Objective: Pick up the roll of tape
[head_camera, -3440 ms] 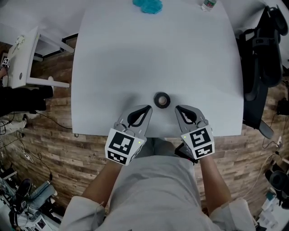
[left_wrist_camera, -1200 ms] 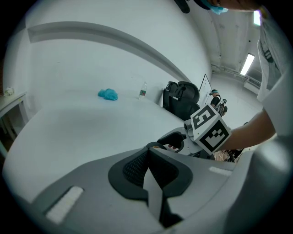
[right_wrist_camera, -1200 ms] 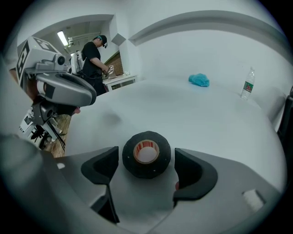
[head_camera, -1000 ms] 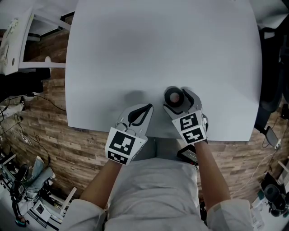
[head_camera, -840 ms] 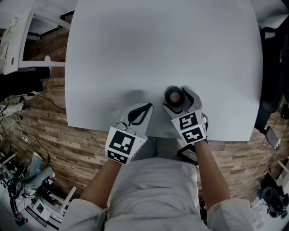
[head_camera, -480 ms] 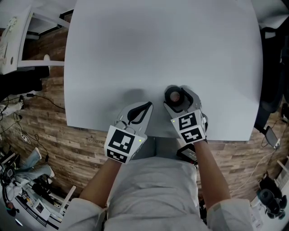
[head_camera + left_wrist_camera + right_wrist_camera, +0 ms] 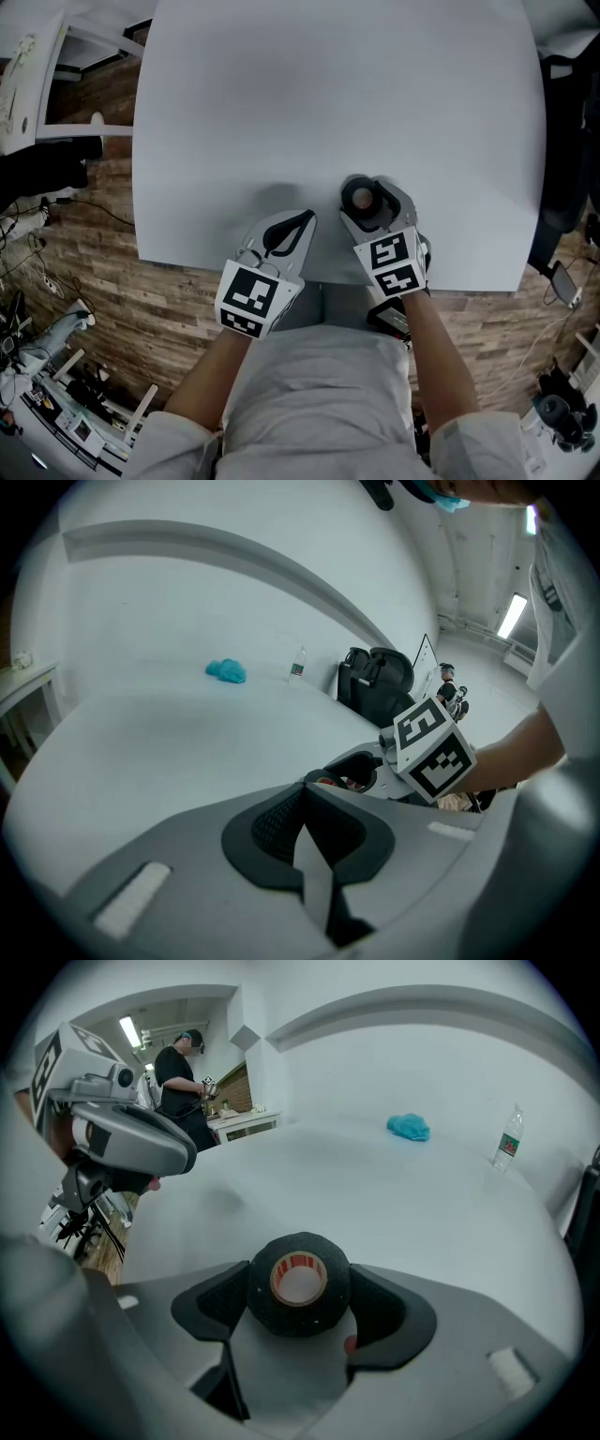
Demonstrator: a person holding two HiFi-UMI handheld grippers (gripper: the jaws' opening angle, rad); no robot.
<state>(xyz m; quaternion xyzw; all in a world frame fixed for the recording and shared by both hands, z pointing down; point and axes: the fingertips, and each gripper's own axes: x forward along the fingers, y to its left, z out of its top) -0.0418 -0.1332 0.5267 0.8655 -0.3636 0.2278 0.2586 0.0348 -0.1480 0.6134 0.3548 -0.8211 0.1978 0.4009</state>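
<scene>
A black roll of tape [image 7: 361, 198] with a red-printed core lies flat near the front edge of the white table [image 7: 328, 94]. My right gripper [image 7: 368, 195] straddles it, pointing steeply down. In the right gripper view the roll of tape [image 7: 298, 1283] sits between the two dark pads [image 7: 217, 1309], which touch its sides. These jaws have just been closing on it. My left gripper [image 7: 307, 217] rests a little to the left of the roll, shut and empty. In the left gripper view its tips [image 7: 302, 794] meet, with the tape [image 7: 330, 782] beyond them.
A blue cloth [image 7: 409, 1127] and a small water bottle [image 7: 506, 1149] sit at the table's far side. A black chair [image 7: 567, 141] stands to the right, a white side table [image 7: 28, 84] to the left. A person [image 7: 183, 1072] stands in the background.
Since the oldest frame my right gripper has moved forward and left over the tape. Over the last second its jaws have narrowed onto the roll. The left gripper has stayed put.
</scene>
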